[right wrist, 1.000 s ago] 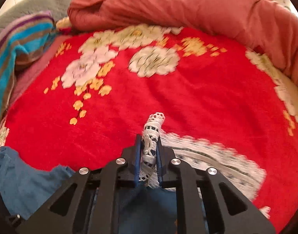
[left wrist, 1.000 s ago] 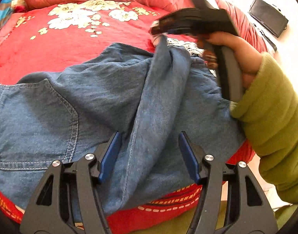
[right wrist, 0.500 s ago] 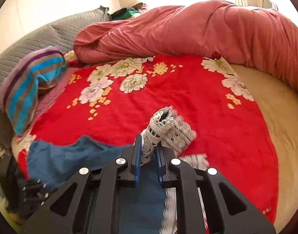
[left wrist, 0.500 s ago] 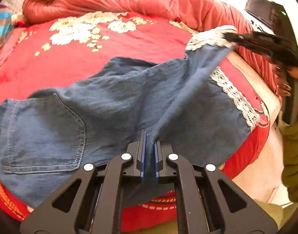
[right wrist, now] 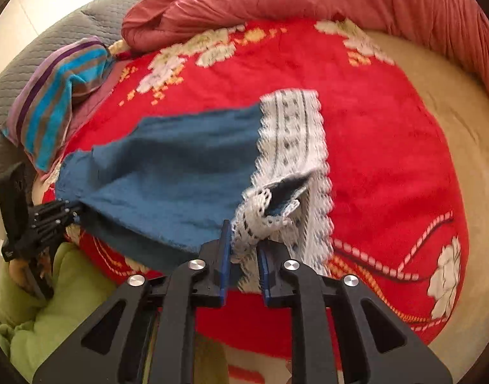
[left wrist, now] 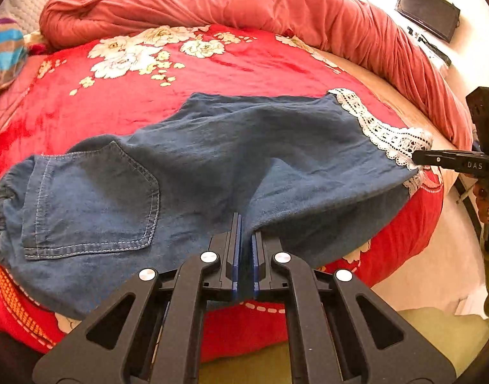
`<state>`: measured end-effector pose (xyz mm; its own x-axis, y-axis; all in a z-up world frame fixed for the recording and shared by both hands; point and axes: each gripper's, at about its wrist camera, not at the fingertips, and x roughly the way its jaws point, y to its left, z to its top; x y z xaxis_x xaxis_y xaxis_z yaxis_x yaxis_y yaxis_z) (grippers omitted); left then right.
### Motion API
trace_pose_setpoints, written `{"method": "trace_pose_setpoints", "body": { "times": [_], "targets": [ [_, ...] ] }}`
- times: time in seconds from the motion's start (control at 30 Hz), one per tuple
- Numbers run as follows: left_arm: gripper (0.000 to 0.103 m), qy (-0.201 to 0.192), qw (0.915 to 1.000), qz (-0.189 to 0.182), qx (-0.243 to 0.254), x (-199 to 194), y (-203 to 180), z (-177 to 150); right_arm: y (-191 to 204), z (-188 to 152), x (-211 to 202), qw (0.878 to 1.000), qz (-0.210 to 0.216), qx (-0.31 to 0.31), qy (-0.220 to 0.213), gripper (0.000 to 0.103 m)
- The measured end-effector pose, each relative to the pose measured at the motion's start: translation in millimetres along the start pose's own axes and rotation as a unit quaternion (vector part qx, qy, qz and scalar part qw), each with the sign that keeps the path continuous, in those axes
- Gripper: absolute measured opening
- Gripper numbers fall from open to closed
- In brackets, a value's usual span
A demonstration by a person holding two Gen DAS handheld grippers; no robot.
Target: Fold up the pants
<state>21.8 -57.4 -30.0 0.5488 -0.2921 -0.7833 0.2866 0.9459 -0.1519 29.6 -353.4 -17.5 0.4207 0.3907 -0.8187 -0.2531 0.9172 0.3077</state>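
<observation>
Blue denim pants [left wrist: 212, 166] spread across the middle of the left wrist frame, lying on a red floral blanket [left wrist: 187, 70] — back pocket [left wrist: 91, 198] at centre left, white lace hem [left wrist: 382, 131] running toward the right edge. Near edge of the denim pinched at lower centre by the left gripper [left wrist: 244, 256], blue pads clenched on a fold of the cloth, fabric rising out of the pinch toward the upper right. At far right of that frame, the right gripper [left wrist: 420, 158] grasping the lace corner, black body trailing off the edge.

From the right wrist view: pant leg [right wrist: 180, 176] stretched across the centre, lifted off the blanket [right wrist: 388, 128] and slightly blurred. Lace hem [right wrist: 292, 134] hanging at centre, a bunched piece of it clamped between the blue pads of the right gripper [right wrist: 244, 256] at lower centre — pads not quite together, lace filling the gap. Left gripper [right wrist: 68, 211] visible at middle left, biting the far end of the denim; green sleeve [right wrist: 52, 304] below it at lower left.

Outward: rumpled salmon-pink quilt [left wrist: 244, 6] along the top, striped pillow [right wrist: 59, 96] at upper left, grey quilted headboard [right wrist: 36, 57] behind it, a dark screen [left wrist: 427, 9] in the upper right of the left wrist frame.
</observation>
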Motion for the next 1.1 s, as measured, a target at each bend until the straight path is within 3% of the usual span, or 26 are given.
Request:
{"method": "trace_pose_setpoints", "body": {
  "times": [0.07, 0.17, 0.2, 0.23, 0.27, 0.5, 0.7, 0.77, 0.83, 0.87, 0.9, 1.0, 1.03, 1.1],
  "targets": [
    [0.001, -0.003, 1.0, 0.005, 0.007, -2, -4, 0, -7, 0, -3, 1.0, -0.003, 0.013, -0.005, 0.037],
    [0.0, -0.006, 0.9997, 0.016, 0.016, -3, -8, -1, -23, 1, -5, 0.999, 0.001, 0.041, -0.007, 0.037],
    [0.0, -0.007, 0.9996, 0.02, 0.018, -3, -9, -1, -29, 0, -5, 0.999, 0.005, 0.052, -0.005, 0.029],
    [0.0, -0.007, 0.9996, 0.021, 0.018, -4, -10, -1, -31, 1, -4, 0.999, 0.004, 0.053, -0.002, 0.006],
    [0.0, -0.006, 0.9995, 0.023, 0.02, -4, -11, -1, -33, 1, -5, 0.999, 0.001, 0.051, 0.001, 0.003],
    [0.0, 0.005, 0.9992, 0.018, 0.034, -2, -16, -6, -39, -4, -11, 0.999, -0.028, 0.031, 0.002, 0.003],
    [0.005, 0.021, 0.999, 0.007, 0.038, 3, -15, -11, -30, -8, 8, 0.993, -0.109, -0.034, 0.019, 0.007],
    [0.011, 0.016, 0.9991, 0.007, 0.038, -2, -15, -12, -29, -6, 0, 0.991, -0.123, -0.046, 0.007, 0.018],
    [0.03, 0.005, 0.9994, 0.009, 0.034, -11, -12, -14, -24, -2, -16, 0.987, -0.142, -0.066, -0.025, 0.024],
    [0.033, -0.001, 0.9996, 0.006, 0.028, -17, -9, -15, -21, 1, -23, 0.987, -0.141, -0.073, -0.039, 0.027],
    [0.037, -0.008, 0.9997, 0.005, 0.023, -24, -5, -16, -14, 3, -31, 0.987, -0.128, -0.085, -0.054, 0.032],
    [0.047, -0.035, 0.9993, 0.014, -0.006, -43, 12, -16, 10, 1, -32, 0.982, -0.099, -0.144, -0.067, 0.035],
    [0.056, -0.042, 0.9988, 0.02, -0.015, -47, 17, -16, 21, -3, -29, 0.978, -0.091, -0.173, -0.069, 0.036],
    [0.063, -0.058, 0.9958, 0.052, -0.049, -55, 37, -16, 45, -13, -17, 0.967, -0.083, -0.233, -0.065, 0.039]
  ]
}}
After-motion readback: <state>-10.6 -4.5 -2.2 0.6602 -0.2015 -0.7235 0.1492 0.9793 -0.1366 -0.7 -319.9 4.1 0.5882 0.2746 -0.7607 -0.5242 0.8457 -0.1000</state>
